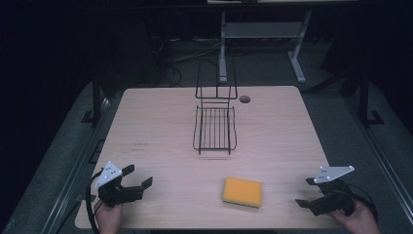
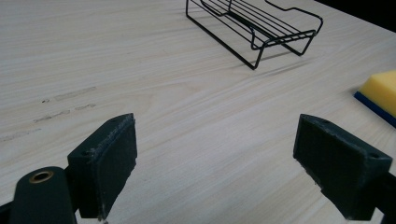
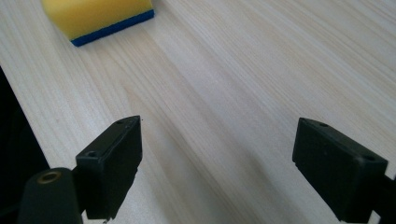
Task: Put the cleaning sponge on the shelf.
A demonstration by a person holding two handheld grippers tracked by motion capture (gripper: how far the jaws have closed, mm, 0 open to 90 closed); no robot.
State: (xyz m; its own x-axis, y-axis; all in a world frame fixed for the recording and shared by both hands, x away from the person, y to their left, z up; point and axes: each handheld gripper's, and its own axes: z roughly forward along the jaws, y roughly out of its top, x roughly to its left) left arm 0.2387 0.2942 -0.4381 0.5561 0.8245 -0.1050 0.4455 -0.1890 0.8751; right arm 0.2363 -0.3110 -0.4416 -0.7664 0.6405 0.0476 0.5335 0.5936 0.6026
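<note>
Pale wood-grain table [image 1: 160, 126] with rounded corners, matte, faintly scuffed near its left edge, with a small round dark grommet [image 1: 244, 99] at the far side; dark room around it, grey floor, cables and a white desk frame [image 1: 297, 53] behind. At table centre, a black wire rack [image 1: 215, 127], thin rods forming a shallow tray with a tall upright back. Nearer the front, right of centre, a yellow sponge [image 1: 242, 192], soft rectangular block with a blue underlayer, lying flat, well apart from both tools. Left gripper [image 1: 138, 176] at the front left corner, jaws spread wide, grasping nothing. Right gripper [image 1: 306, 191] at the front right, jaws likewise parted and empty, blocky black pads over bare wood
</note>
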